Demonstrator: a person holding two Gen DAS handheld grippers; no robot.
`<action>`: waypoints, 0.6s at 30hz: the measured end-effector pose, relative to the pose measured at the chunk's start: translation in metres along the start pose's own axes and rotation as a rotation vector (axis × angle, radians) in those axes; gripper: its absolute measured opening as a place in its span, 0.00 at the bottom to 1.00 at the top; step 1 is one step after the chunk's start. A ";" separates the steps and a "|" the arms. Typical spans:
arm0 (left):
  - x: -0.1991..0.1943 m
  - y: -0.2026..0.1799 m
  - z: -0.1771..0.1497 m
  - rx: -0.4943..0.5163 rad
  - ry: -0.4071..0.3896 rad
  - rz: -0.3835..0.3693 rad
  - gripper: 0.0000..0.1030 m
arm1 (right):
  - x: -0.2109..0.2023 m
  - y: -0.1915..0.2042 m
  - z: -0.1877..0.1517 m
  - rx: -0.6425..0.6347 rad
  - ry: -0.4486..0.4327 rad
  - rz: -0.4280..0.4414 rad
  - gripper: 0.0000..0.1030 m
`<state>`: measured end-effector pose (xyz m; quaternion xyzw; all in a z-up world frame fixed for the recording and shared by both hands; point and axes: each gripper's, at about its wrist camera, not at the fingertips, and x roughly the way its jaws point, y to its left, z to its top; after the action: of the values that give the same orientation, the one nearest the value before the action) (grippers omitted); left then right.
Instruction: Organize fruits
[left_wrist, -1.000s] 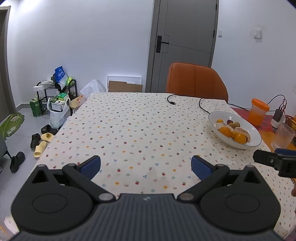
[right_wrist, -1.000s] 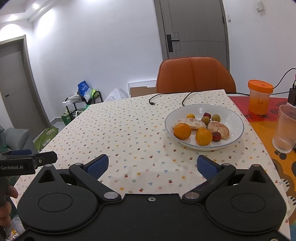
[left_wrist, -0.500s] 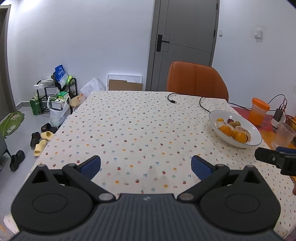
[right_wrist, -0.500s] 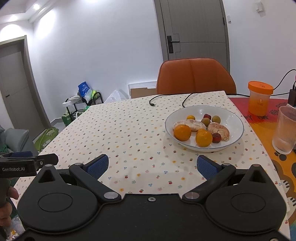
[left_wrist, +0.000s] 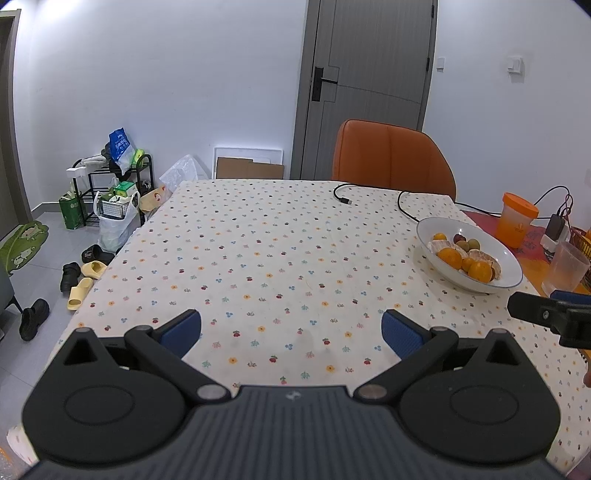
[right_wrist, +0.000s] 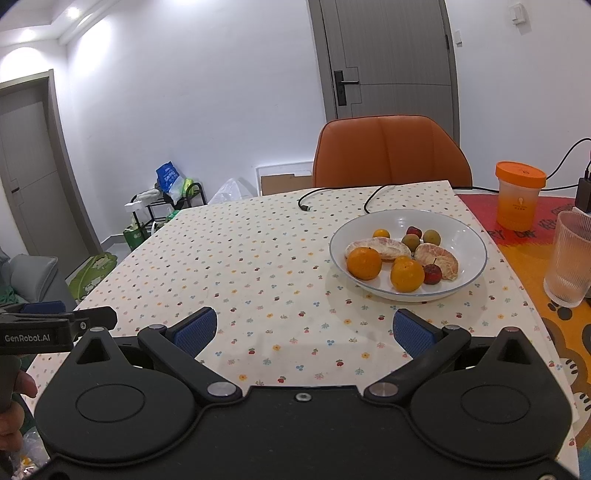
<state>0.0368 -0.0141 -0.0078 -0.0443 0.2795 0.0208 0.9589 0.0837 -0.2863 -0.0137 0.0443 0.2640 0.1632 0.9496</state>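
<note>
Two grippers, left gripper (left_wrist: 291, 326) and right gripper (right_wrist: 304, 328), fingers spread, empty; bowl (right_wrist: 476, 240) fruit partly overlapping.

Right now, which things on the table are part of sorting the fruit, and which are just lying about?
For the job: white bowl, two oranges, peeled citrus pieces, small red and green fruits, both grippers, open and empty.

Lying about: black cable, orange-lidded jar, clear cup, orange chair.

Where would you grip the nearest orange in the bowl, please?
Probably across the round middle of the orange, coming from above with the open right gripper. The bowl rim blocks a low approach, and a small red fruit sits close on its right, so set the fingers front to back.
</note>
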 end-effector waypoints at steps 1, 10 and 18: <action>0.000 0.000 0.000 -0.001 0.000 0.000 1.00 | 0.000 0.000 0.000 0.000 0.001 -0.001 1.00; 0.000 0.000 -0.002 -0.002 0.003 0.001 1.00 | 0.000 0.000 0.000 0.000 0.002 -0.002 1.00; 0.001 0.000 -0.001 -0.002 0.003 0.000 1.00 | 0.001 0.000 0.000 -0.001 0.002 -0.002 1.00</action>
<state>0.0368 -0.0143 -0.0091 -0.0452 0.2811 0.0211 0.9584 0.0838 -0.2858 -0.0143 0.0434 0.2648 0.1626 0.9495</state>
